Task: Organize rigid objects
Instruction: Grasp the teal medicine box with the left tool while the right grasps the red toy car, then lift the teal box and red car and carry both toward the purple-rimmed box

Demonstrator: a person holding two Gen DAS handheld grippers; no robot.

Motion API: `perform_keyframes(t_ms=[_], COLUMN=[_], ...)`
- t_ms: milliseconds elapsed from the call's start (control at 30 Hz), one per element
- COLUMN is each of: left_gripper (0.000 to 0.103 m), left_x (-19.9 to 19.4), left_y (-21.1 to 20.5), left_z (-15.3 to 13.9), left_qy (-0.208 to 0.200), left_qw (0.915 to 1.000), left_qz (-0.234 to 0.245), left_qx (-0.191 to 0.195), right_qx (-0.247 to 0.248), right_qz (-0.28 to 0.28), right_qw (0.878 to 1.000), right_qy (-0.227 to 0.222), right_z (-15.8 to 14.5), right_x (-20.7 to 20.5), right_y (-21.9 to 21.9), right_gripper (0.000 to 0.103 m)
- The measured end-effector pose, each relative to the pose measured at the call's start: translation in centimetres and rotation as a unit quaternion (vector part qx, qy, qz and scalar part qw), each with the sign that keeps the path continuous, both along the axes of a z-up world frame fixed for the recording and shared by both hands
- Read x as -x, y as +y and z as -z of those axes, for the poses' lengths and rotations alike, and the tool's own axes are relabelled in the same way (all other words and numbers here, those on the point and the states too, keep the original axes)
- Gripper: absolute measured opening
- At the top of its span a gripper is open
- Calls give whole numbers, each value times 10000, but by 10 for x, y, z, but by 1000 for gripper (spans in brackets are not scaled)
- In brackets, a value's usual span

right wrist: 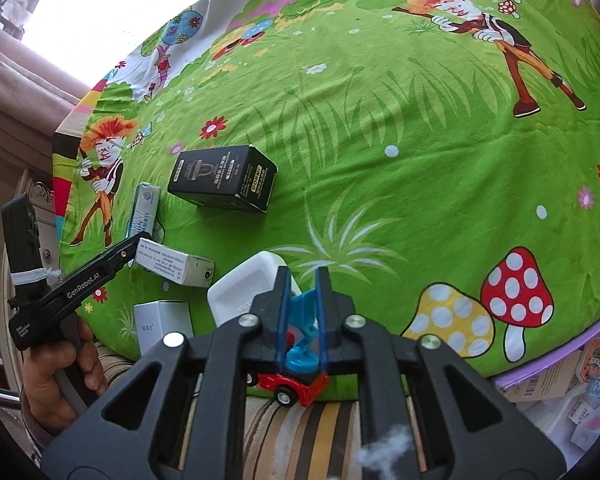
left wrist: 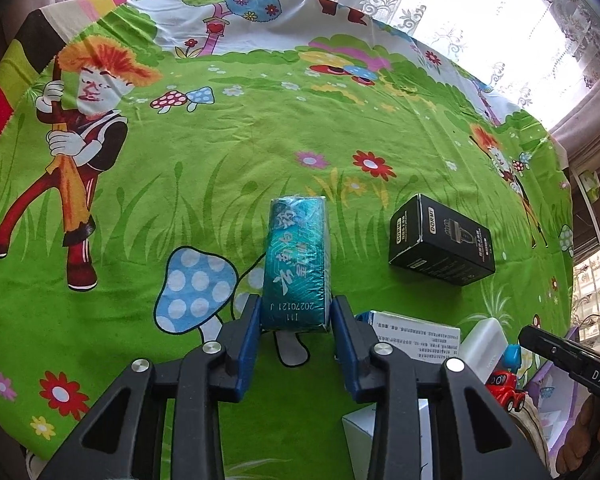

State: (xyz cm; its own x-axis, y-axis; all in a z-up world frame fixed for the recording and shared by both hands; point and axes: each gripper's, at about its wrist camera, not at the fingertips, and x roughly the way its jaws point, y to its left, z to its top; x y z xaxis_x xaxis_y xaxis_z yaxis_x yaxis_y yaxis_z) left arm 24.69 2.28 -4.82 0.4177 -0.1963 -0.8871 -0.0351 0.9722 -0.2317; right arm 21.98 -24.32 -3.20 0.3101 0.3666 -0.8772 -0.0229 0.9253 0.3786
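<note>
We have both grippers loaded at the near edge of the table, where the loose things are bunched. Our left gripper (left wrist: pixel 296 320) stands part-way closed with its blue pads pressed on the near end of the teal tissue pack (left wrist: pixel 296 258), which lies lengthwise on the green cartoon tablecloth (left wrist: pixel 220 140); gripping the end leaves the rest of the pack free to be steered. Our right gripper (right wrist: pixel 303 312) is pinched nearly shut on the blue upper part of the red toy car (right wrist: pixel 296 384), which seems lifted just off the table edge, the narrow top being the easiest part to hold. The black Dormi box (left wrist: pixel 442 240) lies apart on open cloth, likely already placed. The white printed carton (right wrist: pixel 174 266), white plastic container (right wrist: pixel 240 292) and small white box (right wrist: pixel 162 320) wait close together.
</note>
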Motion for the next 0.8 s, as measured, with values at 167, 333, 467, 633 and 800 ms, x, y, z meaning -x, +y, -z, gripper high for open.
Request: perform_keyframes(t_ms=[167, 333, 467, 633, 800], left_gripper=[36, 36, 36, 36, 36], left_x=[6, 15, 17, 19, 17], left_y=[1, 4, 3, 5, 4], left_z=[-1, -3, -6, -6, -5], left_qy=[-10, -44, -82, -61, -44], left_qw=[10000, 9998, 9997, 9997, 9998], left_qz=[-10, -38, -53, -98, -72], left_qx=[66, 168, 210, 230, 199], right_qx=[-146, -124, -76, 9, 123], right_qz=[-274, -208, 82, -15, -44], right_qw=[9995, 9997, 9999, 9993, 9993], right_qy=[-52, -78, 125, 374, 337], right_z=[-7, -10, -4, 11, 16], right_x=[17, 27, 17, 10, 5], right_y=[10, 4, -8, -3, 0], right_gripper=[8, 8, 11, 41, 48])
